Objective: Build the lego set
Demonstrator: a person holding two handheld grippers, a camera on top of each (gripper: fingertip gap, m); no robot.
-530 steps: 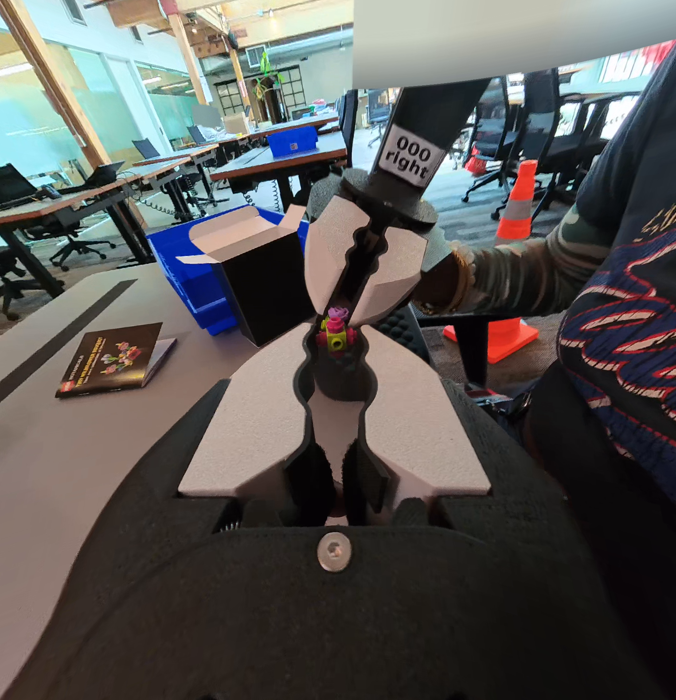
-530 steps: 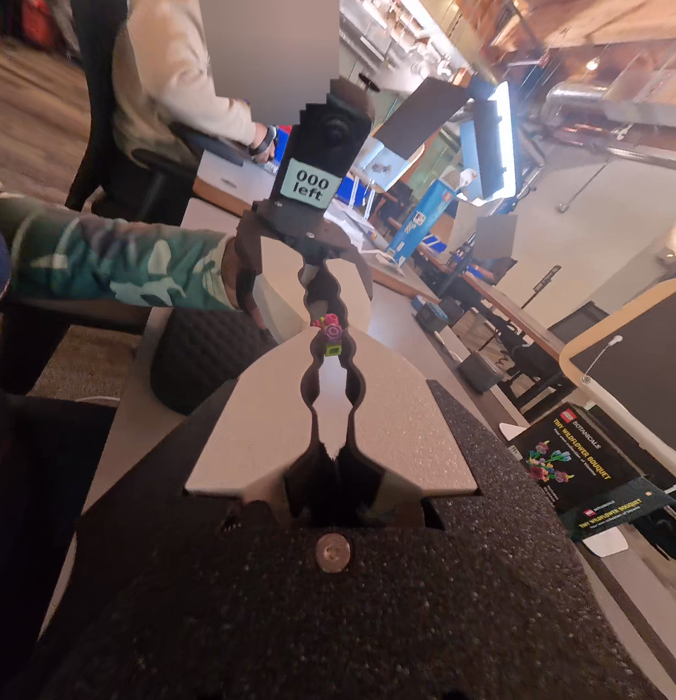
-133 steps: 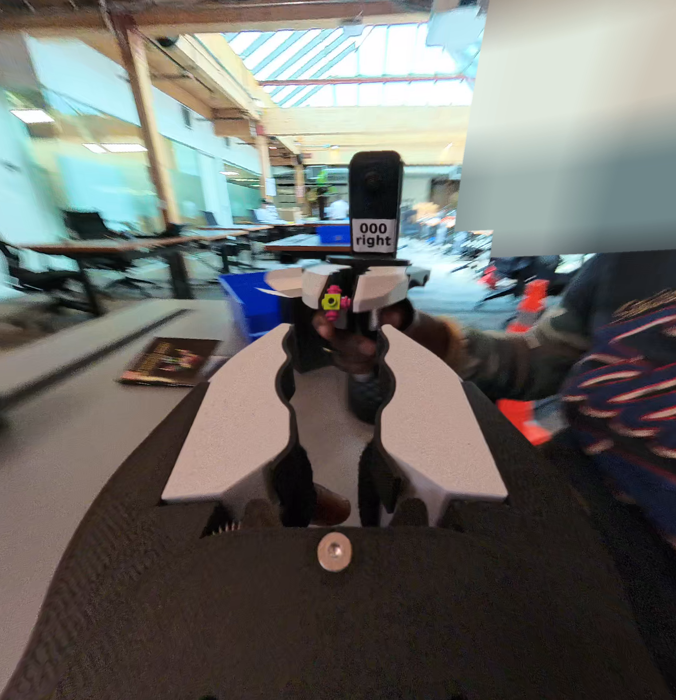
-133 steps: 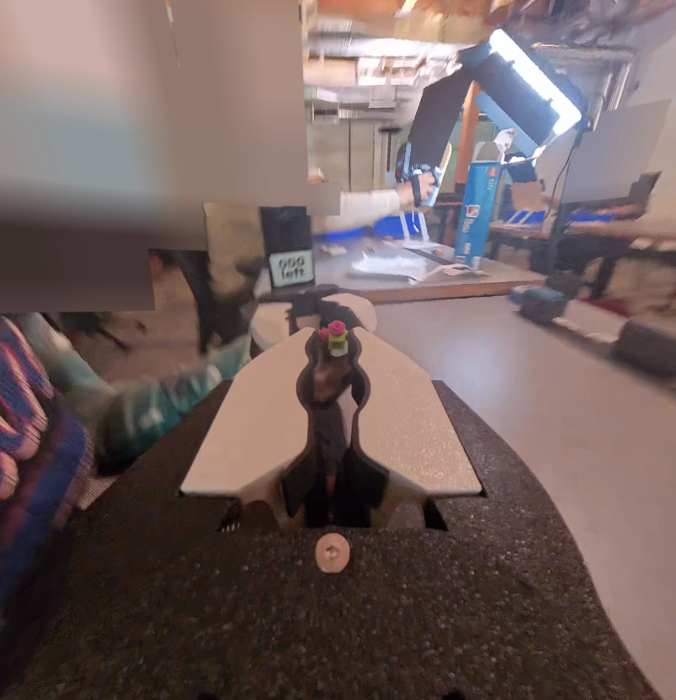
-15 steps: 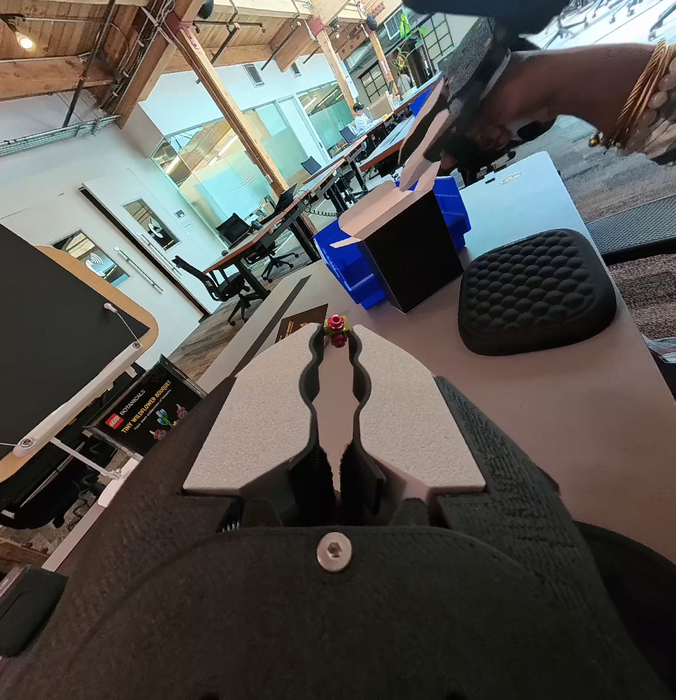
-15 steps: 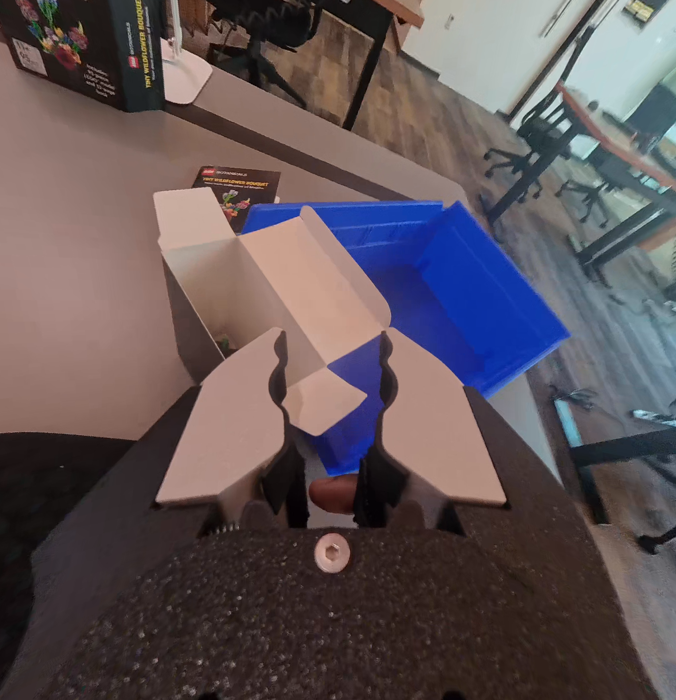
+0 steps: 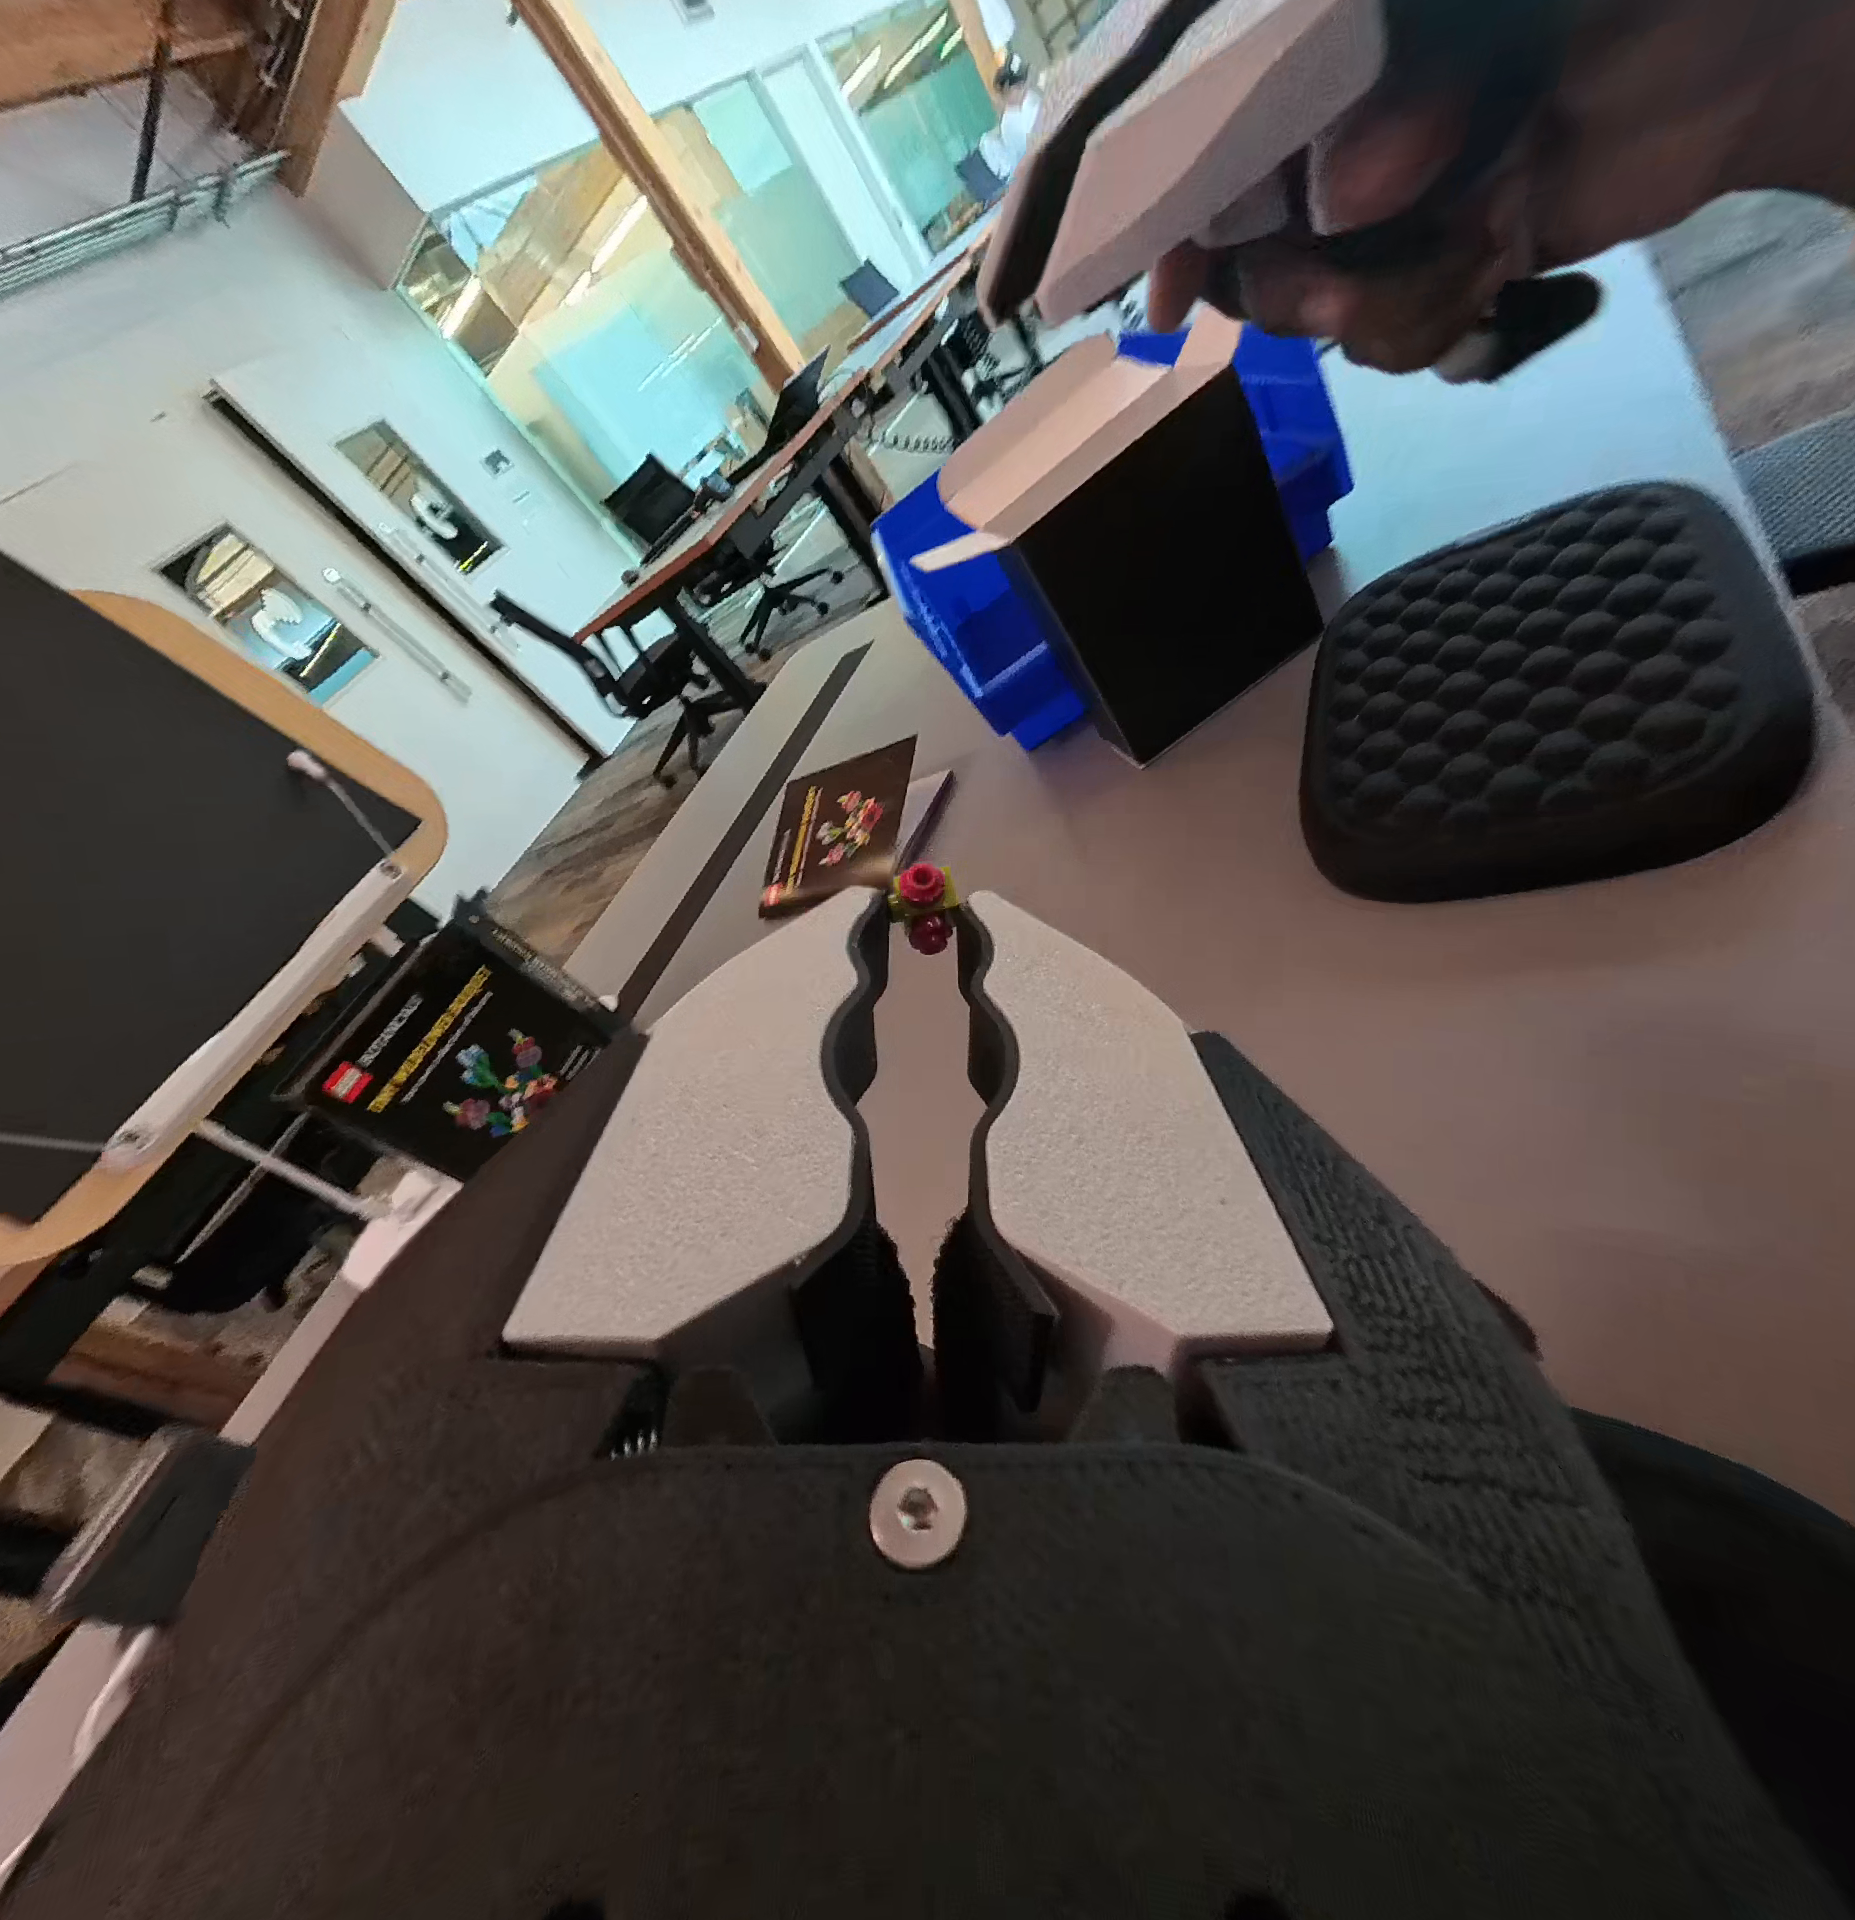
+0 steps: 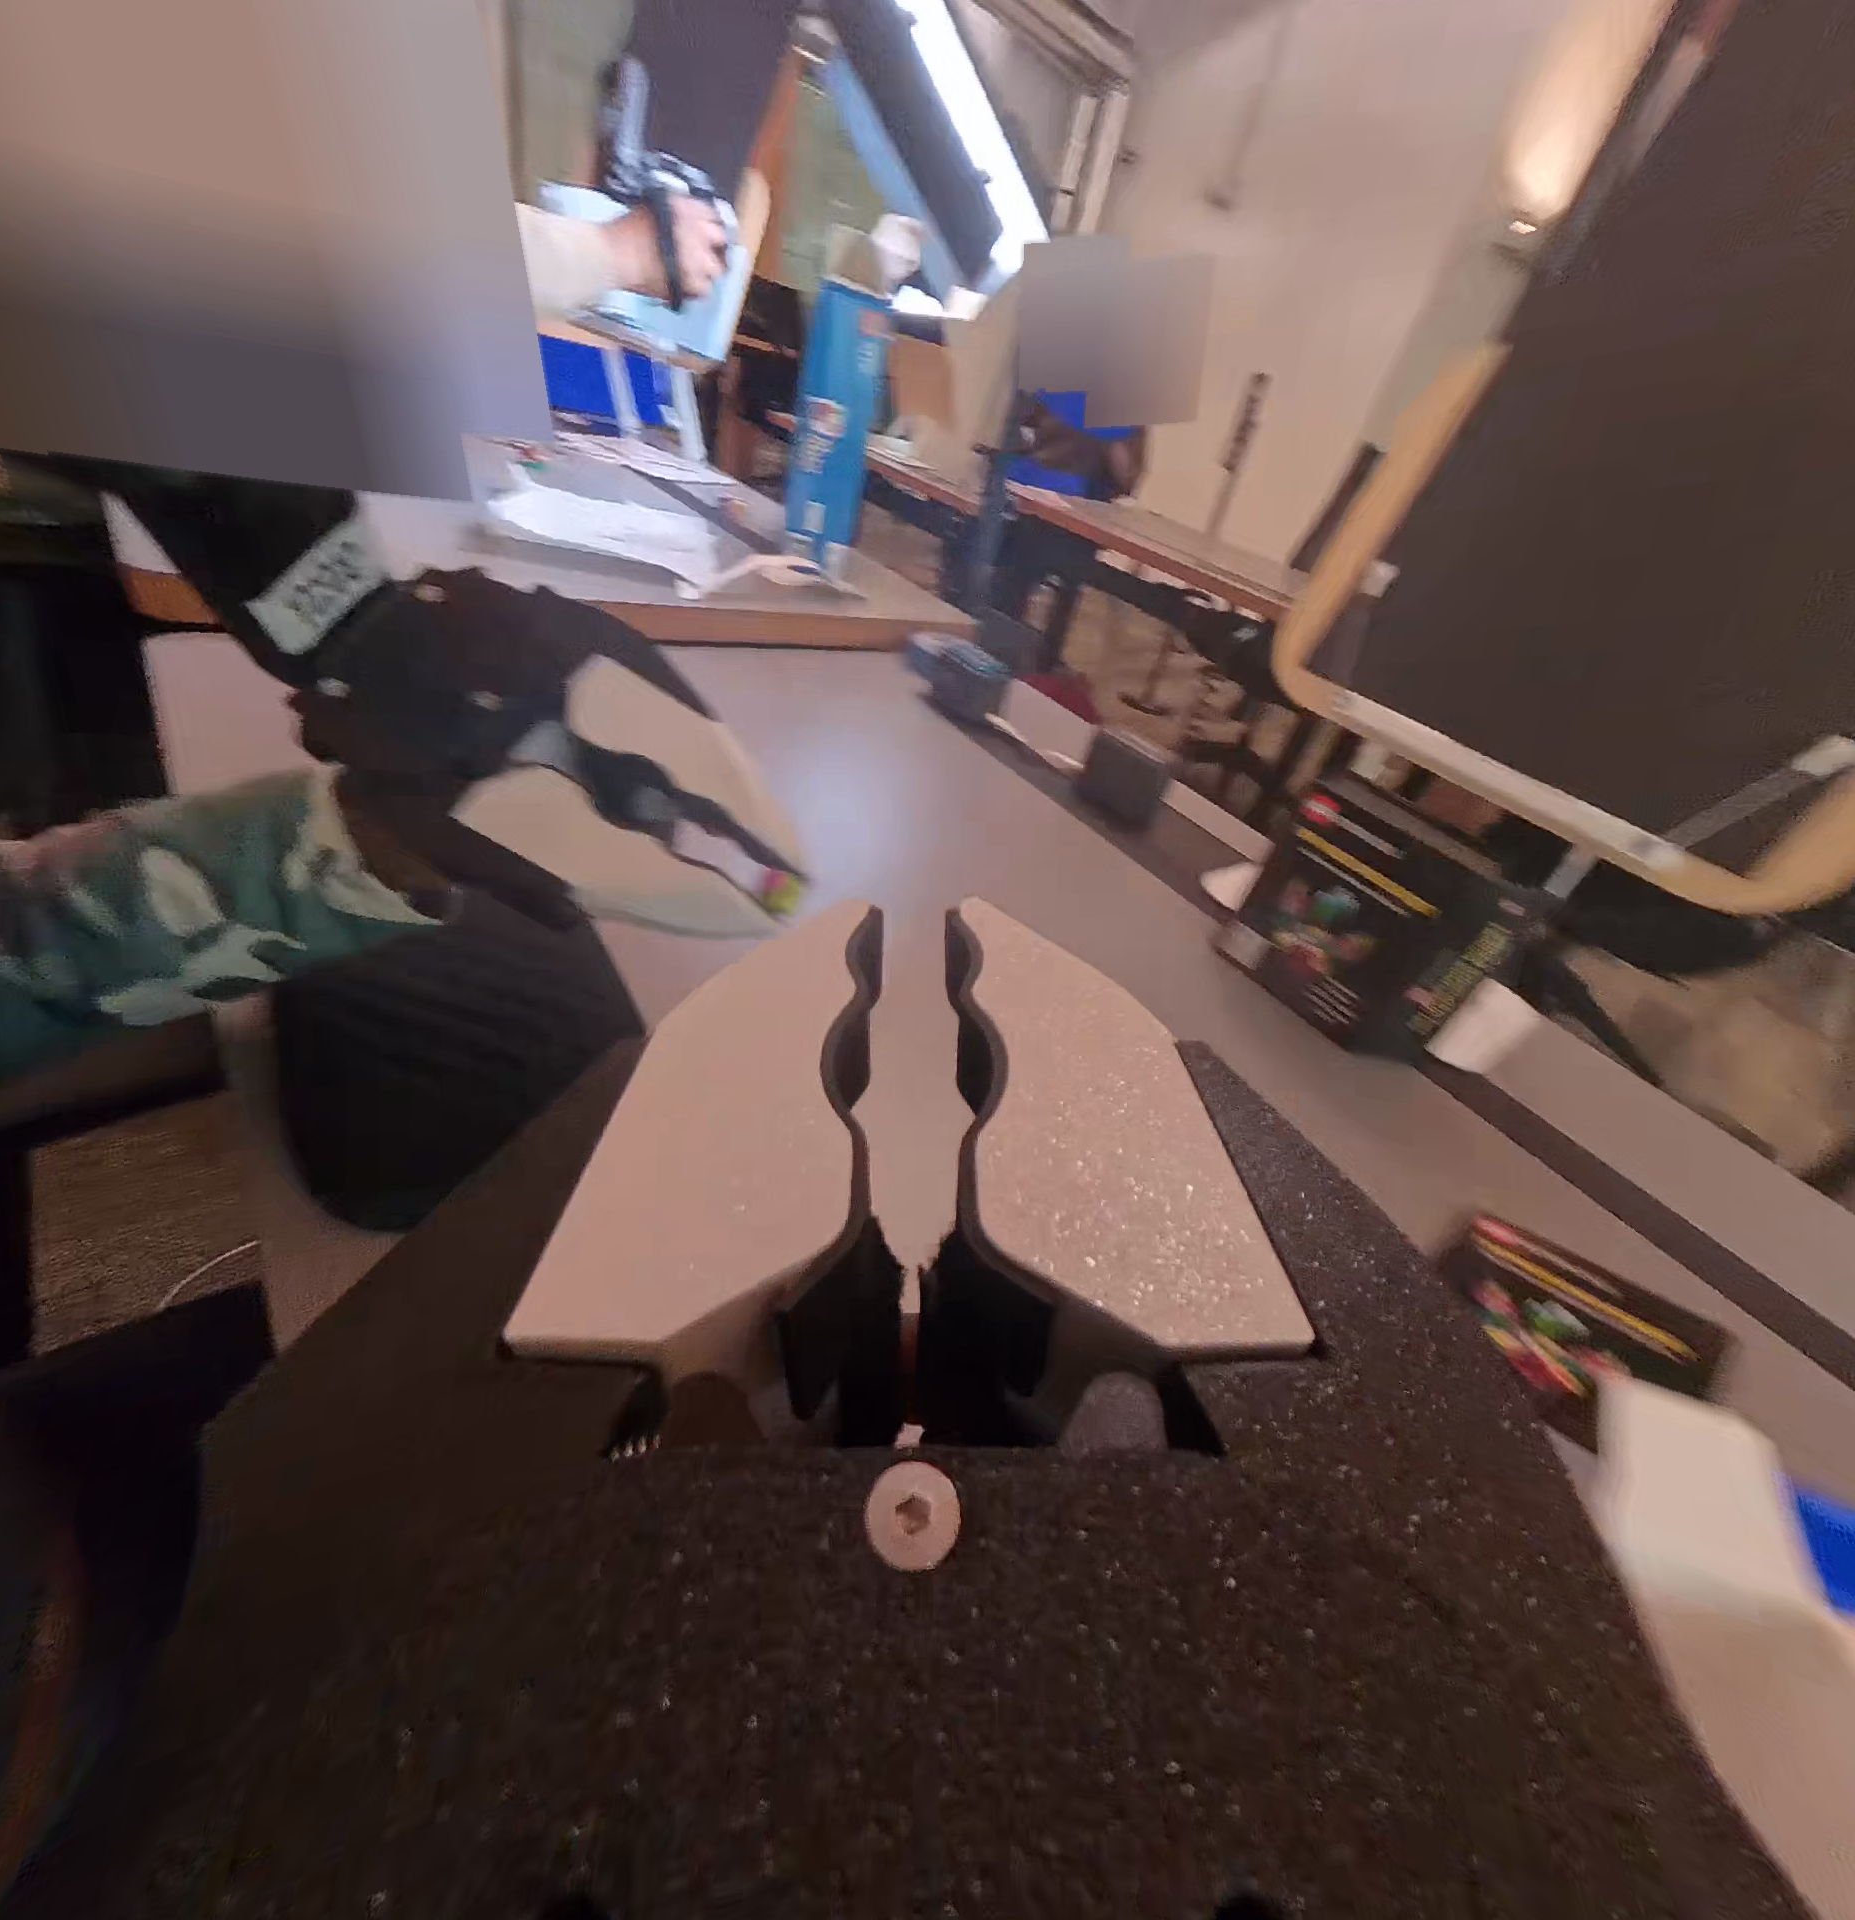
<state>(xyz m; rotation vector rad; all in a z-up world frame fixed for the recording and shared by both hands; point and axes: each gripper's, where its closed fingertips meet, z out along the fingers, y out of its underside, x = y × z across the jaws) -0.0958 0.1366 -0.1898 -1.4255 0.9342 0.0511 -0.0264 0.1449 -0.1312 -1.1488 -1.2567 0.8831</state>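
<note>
Grey table (image 7: pixel 1422 1091) under both grippers, open office behind; my left gripper (image 7: pixel 924 914) is pinched on the flower piece (image 7: pixel 923 906), a lime block with red studs sitting right at its fingertips. My right gripper (image 8: pixel 914 914) holds nothing, jaws narrowly parted, and from it the piece (image 8: pixel 781 885) lies just ahead and to the left, close by. Box (image 7: pixel 1162 582) sits far ahead-right of the left gripper, below the right one, so I judge the right is nearer for fetching the next part.

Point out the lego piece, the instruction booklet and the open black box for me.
lego piece (image 7: pixel 924 906): left wrist view, its yellow-green middle.
instruction booklet (image 7: pixel 838 842): left wrist view, its dark cover.
open black box (image 7: pixel 1162 582): left wrist view, its black side wall.
</note>
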